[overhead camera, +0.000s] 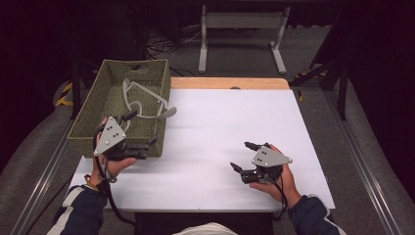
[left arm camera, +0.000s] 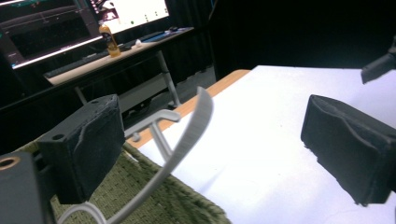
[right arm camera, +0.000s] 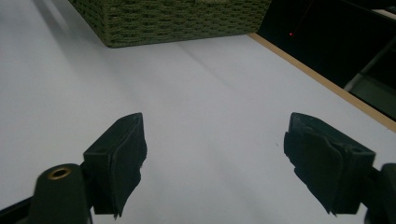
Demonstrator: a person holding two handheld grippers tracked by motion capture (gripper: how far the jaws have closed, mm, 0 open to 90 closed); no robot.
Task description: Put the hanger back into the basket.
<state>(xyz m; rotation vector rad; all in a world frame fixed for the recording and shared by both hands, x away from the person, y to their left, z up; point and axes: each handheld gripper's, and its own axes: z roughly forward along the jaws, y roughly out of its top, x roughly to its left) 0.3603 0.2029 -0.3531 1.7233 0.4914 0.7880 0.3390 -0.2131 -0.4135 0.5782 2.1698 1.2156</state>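
A green woven basket (overhead camera: 98,93) stands at the table's left edge with pale grey plastic hangers (overhead camera: 142,100) lying in it; one hanger's arm sticks out over the right rim. My left gripper (overhead camera: 143,127) hovers at the basket's near right corner, open, its jaws wide apart. In the left gripper view the hanger (left arm camera: 191,130) curves up between the pads (left arm camera: 88,144) without touching them, above the basket (left arm camera: 154,196). My right gripper (overhead camera: 240,155) rests low over the white table (overhead camera: 220,112) at the right, open with nothing between its pads (right arm camera: 121,158). The basket (right arm camera: 173,21) lies far ahead of it.
The white sheet ends in a wooden strip (overhead camera: 230,83) at the far edge. Beyond it stands a white metal frame (overhead camera: 242,22) on the floor. A desk with a lit monitor (left arm camera: 133,9) and an orange bottle (left arm camera: 108,39) stands off to the side.
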